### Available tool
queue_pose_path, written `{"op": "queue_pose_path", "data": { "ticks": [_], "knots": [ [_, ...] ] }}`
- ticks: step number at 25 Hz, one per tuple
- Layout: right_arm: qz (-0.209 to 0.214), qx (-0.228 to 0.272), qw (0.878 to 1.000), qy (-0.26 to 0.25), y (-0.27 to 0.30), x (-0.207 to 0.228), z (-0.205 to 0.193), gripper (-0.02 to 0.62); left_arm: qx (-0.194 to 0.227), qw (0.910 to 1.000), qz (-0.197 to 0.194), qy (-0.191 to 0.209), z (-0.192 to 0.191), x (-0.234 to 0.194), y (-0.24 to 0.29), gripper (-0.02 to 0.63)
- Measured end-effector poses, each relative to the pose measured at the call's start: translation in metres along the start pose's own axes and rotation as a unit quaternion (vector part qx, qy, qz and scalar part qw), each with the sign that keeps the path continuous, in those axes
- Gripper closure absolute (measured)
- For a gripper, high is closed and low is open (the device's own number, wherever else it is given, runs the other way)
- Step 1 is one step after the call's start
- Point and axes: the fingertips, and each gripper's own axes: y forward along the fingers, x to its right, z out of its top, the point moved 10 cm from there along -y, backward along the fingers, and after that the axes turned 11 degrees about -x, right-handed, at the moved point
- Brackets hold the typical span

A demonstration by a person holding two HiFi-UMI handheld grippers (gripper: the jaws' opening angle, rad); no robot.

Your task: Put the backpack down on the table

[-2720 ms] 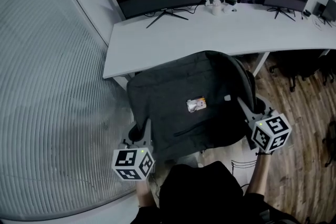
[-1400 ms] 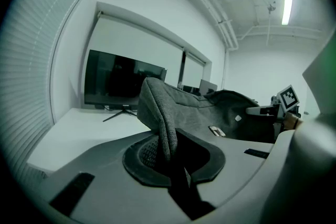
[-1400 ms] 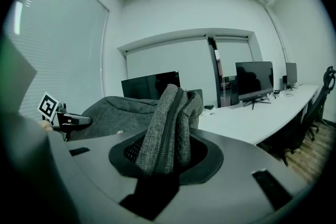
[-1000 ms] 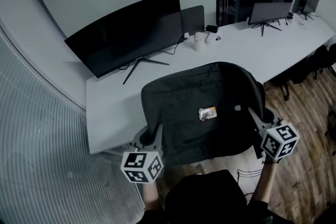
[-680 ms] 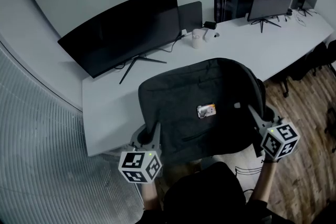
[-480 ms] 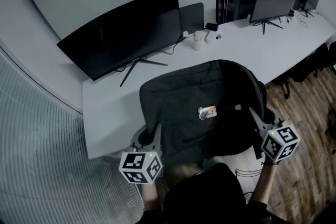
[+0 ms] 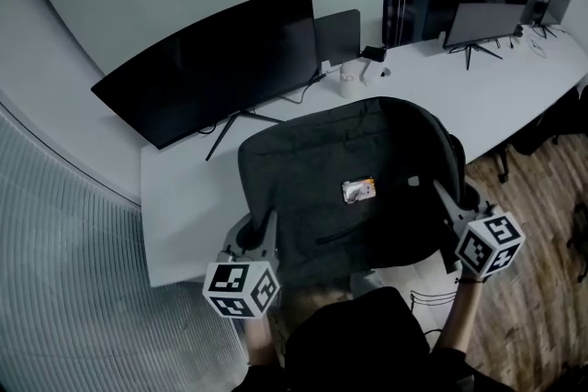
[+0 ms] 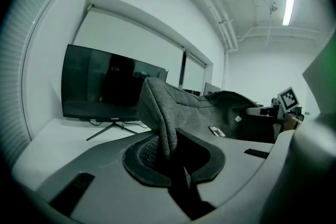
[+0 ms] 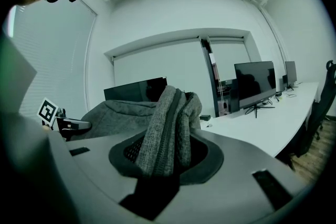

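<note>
Grey fabric backpack [image 7: 312, 161] is held up over the table [image 7: 175, 197] edge, my left gripper [image 7: 257, 232] and right gripper [image 7: 455, 202] each clamped on a side fold, so I can lay it down flat.

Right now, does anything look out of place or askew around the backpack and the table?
Nothing stands out. The backpack is held flat between the left gripper and right gripper, each shut on a fold of its fabric, over the table's near edge. The monitor stands upright.
</note>
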Motion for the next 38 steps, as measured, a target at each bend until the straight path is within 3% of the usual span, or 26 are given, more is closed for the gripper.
{"op": "queue_pose_path", "data": {
  "ticks": [16,25,38],
  "knots": [
    [0.029,-0.014,0.999,-0.004,0.086,0.078,0.042,0.486,-0.008,0.9995,0.03,-0.011,0.043,-0.001,0.09,0.563],
    [0.052,-0.052,0.997,-0.005,0.142,0.12,0.046,0.486,-0.034,0.9976,0.051,-0.033,0.043,-0.003,0.142,0.563],
    [0.062,-0.111,0.992,0.012,0.204,0.142,0.023,0.486,-0.1,0.9924,0.057,-0.042,0.024,-0.026,0.192,0.56]
  ]
}}
